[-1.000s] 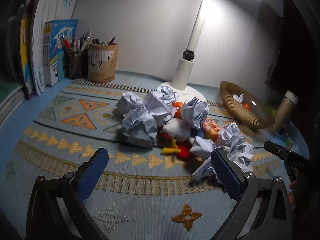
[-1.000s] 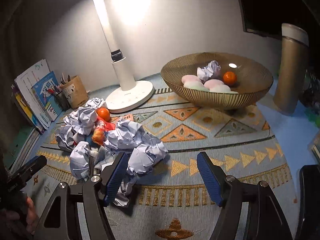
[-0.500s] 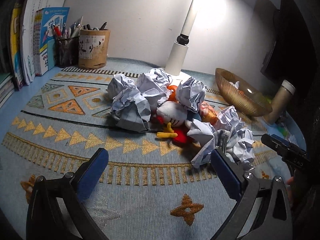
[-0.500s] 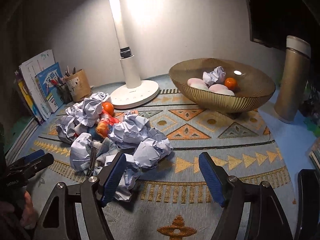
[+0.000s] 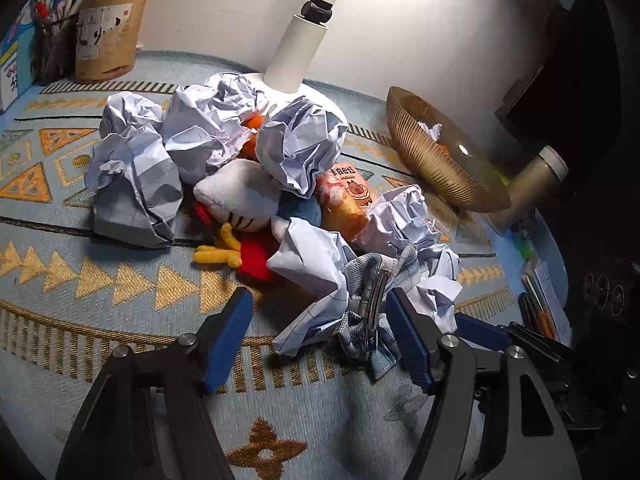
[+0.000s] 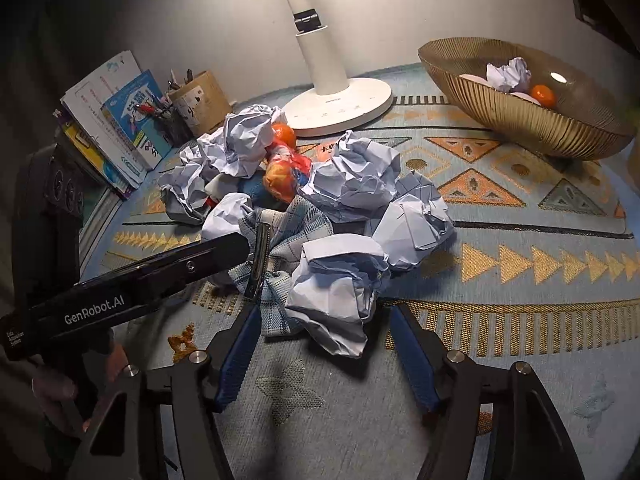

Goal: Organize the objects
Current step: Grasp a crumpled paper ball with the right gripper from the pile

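Two grippers are brought to the near edge of a heap at frame centre. In the left wrist view the left gripper [image 5: 320, 336] is seen closing, its blue pads spread about a paper wad [image 5: 316, 280] and a plaid cloth [image 5: 372, 320] with a metal clip; neither pad is seen pressing yet. In the right wrist view the right gripper [image 6: 324, 356] is also closing around another paper ball [image 6: 340, 292] at lower centre, pads not touching it.

Behind these, more crumpled paper, a white plush toy [image 5: 240, 196], a snack packet [image 5: 348, 188] and an orange [image 6: 285, 135] are piled together on the patterned mat [image 6: 520, 340]. Farther back stand the lamp base [image 6: 340, 104], a gold bowl [image 6: 520, 116] at upper right holding paper and fruit, and a pen holder [image 5: 105, 36] at upper left.

Cloth and paper could likely be caught together by the left pads, since they overlap. Collision is also a risk, as both grippers are crowded just beside each other on one spot, and the loose pile could be scattered.
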`<state>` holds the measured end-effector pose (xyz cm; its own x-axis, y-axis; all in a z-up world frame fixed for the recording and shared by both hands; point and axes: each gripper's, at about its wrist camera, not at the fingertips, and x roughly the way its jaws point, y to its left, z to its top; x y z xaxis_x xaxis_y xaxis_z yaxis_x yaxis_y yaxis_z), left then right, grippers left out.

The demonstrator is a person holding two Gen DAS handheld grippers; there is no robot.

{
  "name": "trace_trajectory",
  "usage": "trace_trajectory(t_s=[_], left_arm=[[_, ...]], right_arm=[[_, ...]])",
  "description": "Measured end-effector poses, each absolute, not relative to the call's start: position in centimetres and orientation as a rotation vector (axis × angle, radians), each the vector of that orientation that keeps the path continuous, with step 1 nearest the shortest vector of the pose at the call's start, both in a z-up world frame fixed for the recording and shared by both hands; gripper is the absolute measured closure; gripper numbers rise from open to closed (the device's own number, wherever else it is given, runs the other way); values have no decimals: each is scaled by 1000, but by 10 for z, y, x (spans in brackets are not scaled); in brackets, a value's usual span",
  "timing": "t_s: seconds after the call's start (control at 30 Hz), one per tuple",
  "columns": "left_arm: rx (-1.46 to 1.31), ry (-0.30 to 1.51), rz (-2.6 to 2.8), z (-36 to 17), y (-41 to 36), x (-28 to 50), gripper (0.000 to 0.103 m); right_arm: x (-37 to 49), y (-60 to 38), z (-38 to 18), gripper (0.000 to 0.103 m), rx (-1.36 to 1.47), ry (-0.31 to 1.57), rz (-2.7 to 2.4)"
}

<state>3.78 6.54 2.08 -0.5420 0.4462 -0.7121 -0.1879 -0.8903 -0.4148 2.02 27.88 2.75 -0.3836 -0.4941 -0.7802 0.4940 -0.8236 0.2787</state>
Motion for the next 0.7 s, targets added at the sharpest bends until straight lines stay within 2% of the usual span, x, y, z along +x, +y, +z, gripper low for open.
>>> trace_trajectory(t_s=[0.03, 0.07, 0.1, 0.23, 0.4, 0.57, 0.6, 0.67, 0.7], left_arm=[[-1257, -398, 2442, 18, 68, 38, 53], [-1257, -392, 2436, 17, 70, 38, 61], [-1254, -393, 2431, 16, 71, 37, 73], [-1221, -412, 2441, 21, 62, 47, 88], [-1168, -431, 2454, 40, 32, 85, 88], [-1235, -388, 2457, 31, 13, 98, 87], [-1252, -380, 2447, 27, 12, 98, 82], [-1277, -305, 2514, 25, 12, 101, 64], [-1285, -245, 2548, 25, 13, 103, 64]], right_arm=[[19, 276, 25, 43, 1251, 6, -2210], [18, 274, 24, 50, 1254, 12, -2210], [17, 273, 23, 57, 1257, 22, -2217], [23, 281, 30, 57, 1205, 22, -2221], [40, 301, 55, 57, 1132, 69, -2249], [42, 306, 46, 57, 1185, 145, -2243], [42, 305, 42, 57, 1196, 151, -2242], [41, 305, 37, 57, 1213, 139, -2213], [41, 304, 35, 56, 1220, 138, -2204]])
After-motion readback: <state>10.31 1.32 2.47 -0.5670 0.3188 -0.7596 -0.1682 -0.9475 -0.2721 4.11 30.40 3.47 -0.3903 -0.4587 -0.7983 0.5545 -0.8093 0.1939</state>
